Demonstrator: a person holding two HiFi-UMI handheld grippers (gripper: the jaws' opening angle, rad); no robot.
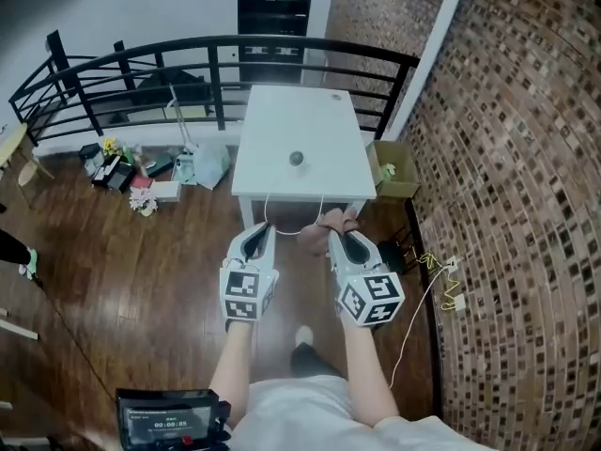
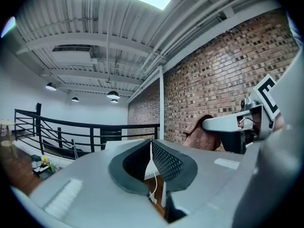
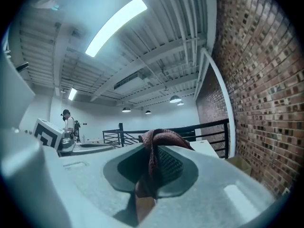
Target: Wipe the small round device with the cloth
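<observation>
Cloth (image 3: pixel 160 140) in right claw (image 1: pixel 337 237)

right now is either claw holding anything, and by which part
The right claw grips the reddish-brown fabric cloth by a bunched fold that bulges past its tips. The left claw is shut, empty.
</observation>
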